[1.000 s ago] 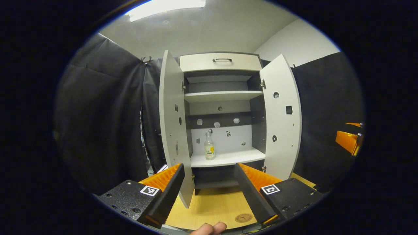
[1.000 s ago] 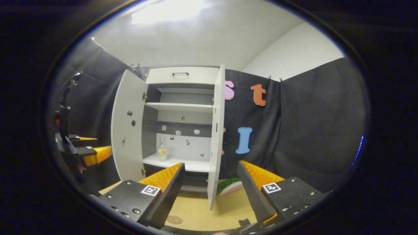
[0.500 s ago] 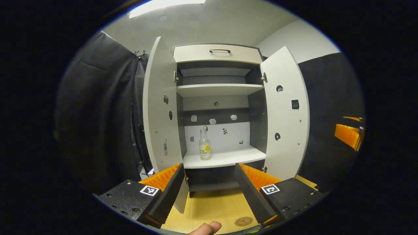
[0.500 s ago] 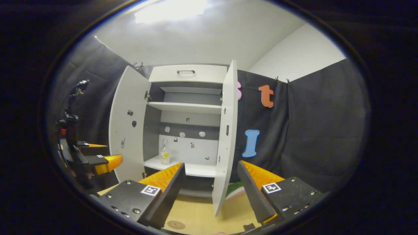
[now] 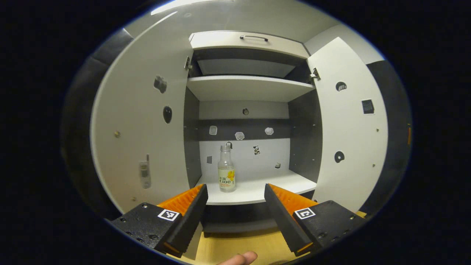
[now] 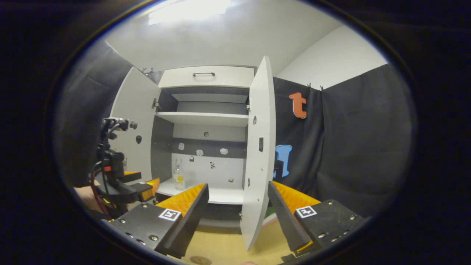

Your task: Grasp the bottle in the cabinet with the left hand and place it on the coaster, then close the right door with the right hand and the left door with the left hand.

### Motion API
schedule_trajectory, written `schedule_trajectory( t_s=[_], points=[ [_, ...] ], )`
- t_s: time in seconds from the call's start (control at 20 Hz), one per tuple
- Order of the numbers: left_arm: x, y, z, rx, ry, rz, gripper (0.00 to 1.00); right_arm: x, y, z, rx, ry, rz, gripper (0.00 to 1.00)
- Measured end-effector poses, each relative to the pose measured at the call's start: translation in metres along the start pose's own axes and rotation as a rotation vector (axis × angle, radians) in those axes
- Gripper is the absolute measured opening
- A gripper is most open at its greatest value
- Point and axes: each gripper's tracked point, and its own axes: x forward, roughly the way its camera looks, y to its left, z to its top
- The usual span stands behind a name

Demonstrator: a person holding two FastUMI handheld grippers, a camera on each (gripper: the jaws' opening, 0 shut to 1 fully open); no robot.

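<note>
Straight ahead of your left gripper (image 5: 235,200) stands the tall white cabinet with dark grey inner walls (image 5: 243,125), both doors swung wide. The white left door (image 5: 143,121) spreads broadly to the left of your fingers, and the white right door (image 5: 349,125) stands to their right. In the right gripper view the right door (image 6: 259,154) shows nearly edge-on, just above the gap between the fingers of your right gripper (image 6: 237,202).

The pale wooden tabletop (image 5: 239,248) lies below your left fingers, in front of the cabinet.

Your left gripper is spread wide with nothing between its fingers, and your right gripper is likewise wide and holds nothing. In the right gripper view, your left gripper (image 6: 141,184) sits off to the left, close to the cabinet's lower shelf.

The small clear glass bottle with a yellow label (image 5: 226,169) stands upright on the white lower shelf (image 5: 265,187), just beyond your left fingertips, nearer the left one. From your right gripper the bottle (image 6: 178,176) is ahead and to the left.
</note>
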Motion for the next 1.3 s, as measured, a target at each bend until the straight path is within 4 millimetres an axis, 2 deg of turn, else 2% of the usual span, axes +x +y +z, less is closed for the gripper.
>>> schedule_trajectory(
  t_s=[0.05,0.1,0.15,0.2,0.25,0.3,0.35,0.45,0.5,0.65,0.8,0.9,0.95,1.0,1.05,1.2,1.3],
  points=[
    [0.019,0.002,-0.006,-0.012,0.001,0.003,0.98,0.002,0.002,0.0,-0.008,-0.004,-0.004,0.93],
    [0.04,0.006,-0.01,-0.022,0.001,0.011,0.98,0.004,0.005,-0.001,-0.013,-0.008,0.0,0.98],
    [0.059,0.008,-0.013,-0.032,0.004,0.017,0.98,0.007,0.008,0.001,-0.015,-0.017,0.003,0.98],
    [0.078,0.008,-0.016,-0.037,0.0,0.016,0.98,0.01,0.009,0.002,-0.017,-0.028,0.007,0.93],
    [0.094,0.011,-0.017,-0.023,-0.011,0.025,0.98,0.012,0.011,0.003,-0.018,-0.037,0.011,0.98],
    [0.112,0.014,-0.019,-0.01,-0.012,0.038,0.99,0.013,0.012,0.001,-0.019,-0.038,0.012,0.98],
    [0.128,0.015,-0.023,-0.004,-0.01,0.042,0.99,0.013,0.011,0.0,-0.021,-0.036,0.008,0.93],
    [0.154,0.022,-0.028,-0.009,-0.005,0.072,0.99,0.013,0.007,-0.001,-0.02,-0.038,0.0,0.93],
    [0.164,0.027,-0.034,-0.018,0.011,0.1,0.99,0.014,0.006,-0.003,-0.006,-0.04,0.003,0.98],
    [0.19,0.026,-0.045,-0.068,0.038,0.11,1.0,0.012,-0.007,-0.013,0.036,-0.027,-0.008,0.98],
    [0.215,0.033,-0.048,-0.056,0.052,0.123,1.0,0.004,-0.025,-0.024,0.021,-0.003,-0.042,0.98],
    [0.225,0.046,-0.051,-0.019,0.068,0.166,1.0,-0.004,-0.035,-0.025,0.017,-0.002,-0.063,0.98],
    [0.23,0.048,-0.052,-0.015,0.078,0.179,1.0,-0.007,-0.037,-0.024,0.006,-0.004,-0.067,0.93],
    [0.234,0.046,-0.053,-0.019,0.08,0.173,1.0,-0.011,-0.041,-0.024,-0.011,-0.007,-0.074,0.93],
    [0.24,0.044,-0.05,-0.019,0.073,0.166,1.0,-0.015,-0.047,-0.022,-0.028,-0.008,-0.088,0.98],
    [0.256,0.048,-0.045,0.041,0.071,0.175,1.0,-0.027,-0.061,-0.019,-0.033,-0.014,-0.105,0.98],
    [0.259,0.051,-0.05,0.083,0.108,0.188,0.98,-0.038,-0.071,-0.02,-0.016,-0.01,-0.122,0.98]
  ],
)
